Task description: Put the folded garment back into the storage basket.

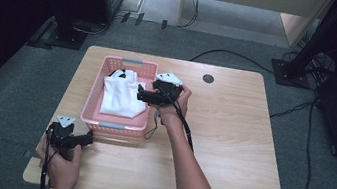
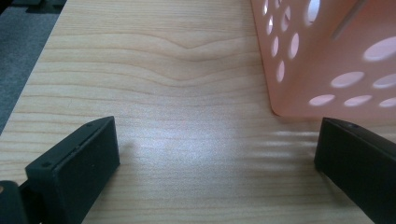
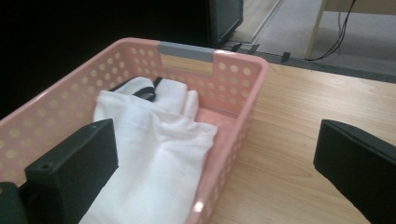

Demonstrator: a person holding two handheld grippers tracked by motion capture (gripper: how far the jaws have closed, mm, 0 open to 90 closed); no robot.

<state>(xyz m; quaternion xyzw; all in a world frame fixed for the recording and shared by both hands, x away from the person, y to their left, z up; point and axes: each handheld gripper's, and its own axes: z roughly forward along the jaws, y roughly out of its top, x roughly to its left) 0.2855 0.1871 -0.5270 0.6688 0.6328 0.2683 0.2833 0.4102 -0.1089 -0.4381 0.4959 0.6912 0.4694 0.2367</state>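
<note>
A pink perforated basket (image 1: 91, 98) stands on the left half of the wooden table (image 1: 236, 135). Inside lies a folded white cloth (image 1: 118, 98) with a bit of black trim at its far end. My right gripper (image 1: 141, 93) hovers open over the basket's right rim. In the right gripper view its jaws straddle that rim (image 3: 243, 65), one over the cloth (image 3: 159, 144), one over the table, holding nothing. My left gripper (image 1: 88, 138) rests low at the basket's near left corner, open. Between its jaws is bare table (image 2: 187, 93), with the basket wall (image 2: 327, 56) just ahead to the right.
A dark round grommet (image 1: 208, 78) sits near the table's far edge. Black stands (image 1: 67, 34) and cables (image 1: 243, 56) lie on the grey carpet beyond. The table's near edge is close behind the left hand. The right half of the table is bare wood.
</note>
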